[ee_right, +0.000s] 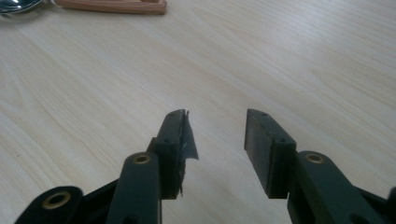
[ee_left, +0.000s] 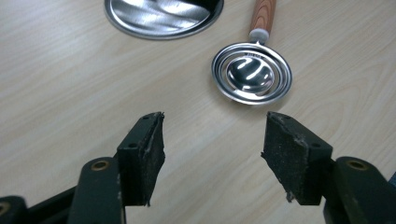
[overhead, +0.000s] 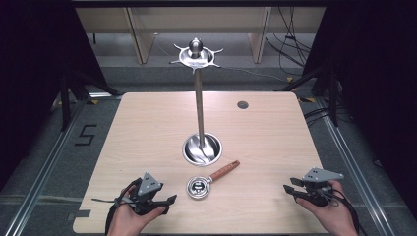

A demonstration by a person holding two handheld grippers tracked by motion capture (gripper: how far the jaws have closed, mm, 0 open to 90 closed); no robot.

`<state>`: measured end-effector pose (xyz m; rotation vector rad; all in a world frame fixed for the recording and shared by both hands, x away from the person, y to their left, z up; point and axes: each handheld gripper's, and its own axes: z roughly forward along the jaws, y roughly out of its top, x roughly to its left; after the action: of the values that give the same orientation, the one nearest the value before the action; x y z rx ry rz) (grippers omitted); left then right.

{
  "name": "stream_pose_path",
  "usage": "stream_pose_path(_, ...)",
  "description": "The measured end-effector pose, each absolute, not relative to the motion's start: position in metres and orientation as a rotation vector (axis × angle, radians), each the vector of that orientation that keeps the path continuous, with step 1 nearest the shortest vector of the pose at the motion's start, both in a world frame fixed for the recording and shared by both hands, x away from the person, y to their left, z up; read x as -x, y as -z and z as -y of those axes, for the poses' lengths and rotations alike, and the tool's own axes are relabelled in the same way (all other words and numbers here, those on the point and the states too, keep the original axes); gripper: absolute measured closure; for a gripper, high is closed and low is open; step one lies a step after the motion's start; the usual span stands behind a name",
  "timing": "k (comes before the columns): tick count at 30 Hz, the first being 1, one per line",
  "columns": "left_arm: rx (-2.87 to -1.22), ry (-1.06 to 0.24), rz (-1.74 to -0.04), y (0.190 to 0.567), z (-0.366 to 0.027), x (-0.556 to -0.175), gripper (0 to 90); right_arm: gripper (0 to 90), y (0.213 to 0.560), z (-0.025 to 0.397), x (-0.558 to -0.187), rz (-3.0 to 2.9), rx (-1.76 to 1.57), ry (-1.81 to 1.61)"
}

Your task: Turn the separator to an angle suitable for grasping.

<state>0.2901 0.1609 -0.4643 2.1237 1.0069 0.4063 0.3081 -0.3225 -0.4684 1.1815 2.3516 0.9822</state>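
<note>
A small steel measuring scoop [overhead: 198, 188] with a wooden handle [overhead: 225, 170] lies on the table near its front middle. The left gripper view has the scoop bowl [ee_left: 251, 73] just ahead of the jaws and a little right. My left gripper [overhead: 169, 202] rests at the front left, open and empty, its jaws [ee_left: 215, 140] pointing toward the scoop. My right gripper [overhead: 287, 189] sits at the front right, open and empty [ee_right: 217, 128]. The scoop handle [ee_right: 112, 5] lies far ahead of it, at the upper left.
A tall steel stand [overhead: 199, 105] rises from a round base [overhead: 202, 149] at the table's centre, with a hooked dish top [overhead: 196, 55]. A dark grommet [overhead: 242, 104] sits at the back right. The wooden table [overhead: 147, 128] has open surface on both sides.
</note>
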Motion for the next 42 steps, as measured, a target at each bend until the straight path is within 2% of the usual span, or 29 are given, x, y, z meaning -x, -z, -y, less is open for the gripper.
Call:
stream_pose_path(3, -2.211, -0.367, -0.937, 0.455, -0.15, -0.299, 41.9, 60.3, 0.469, 0.324, -0.31, -2.357, -1.106, -0.965)
stream_pose_path(9, -2.215, -0.33, -0.945, 0.446, -0.125, -0.313, 51.7, 58.6, 0.469, 0.323, -0.309, -2.355, -1.147, -0.968)
stream_pose_path(10, -2.217, -0.326, -0.935, 0.444, -0.117, -0.317, 55.7, 58.2, 0.469, 0.323, -0.309, -2.355, -1.148, -0.968)
stream_pose_path(14, -2.236, -0.3, -0.94, 0.44, -0.096, -0.332, 82.0, 57.0, 0.47, 0.323, -0.309, -2.345, -1.154, -0.971)
stream_pose_path(16, -2.272, -0.286, -0.932, 0.439, -0.086, -0.341, 89.1, 56.6, 0.47, 0.323, -0.309, -2.356, -1.157, -0.967)
stream_pose_path(22, -2.294, -0.267, -0.949, 0.443, -0.052, -0.364, 89.3, 55.5, 0.47, 0.323, -0.309, -2.359, -1.174, -0.971)
stream_pose_path(27, -2.428, -0.256, -0.864, 0.46, -0.02, -0.366, 89.3, 55.1, 0.47, 0.324, -0.308, -2.363, -1.191, -0.974)
stream_pose_path(34, -2.498, -0.28, -0.842, 0.475, -0.009, -0.369, 89.2, 54.6, 0.47, 0.323, -0.309, -2.364, -1.19, -0.976)
stream_pose_path(38, -2.598, -0.287, -0.778, 0.48, -0.005, -0.374, 89.3, 54.5, 0.471, 0.322, -0.309, -2.375, -1.188, -0.97)
stream_pose_path(42, -2.611, -0.305, -0.773, 0.482, -0.004, -0.374, 89.3, 54.3, 0.471, 0.322, -0.308, -2.377, -1.21, -0.975)
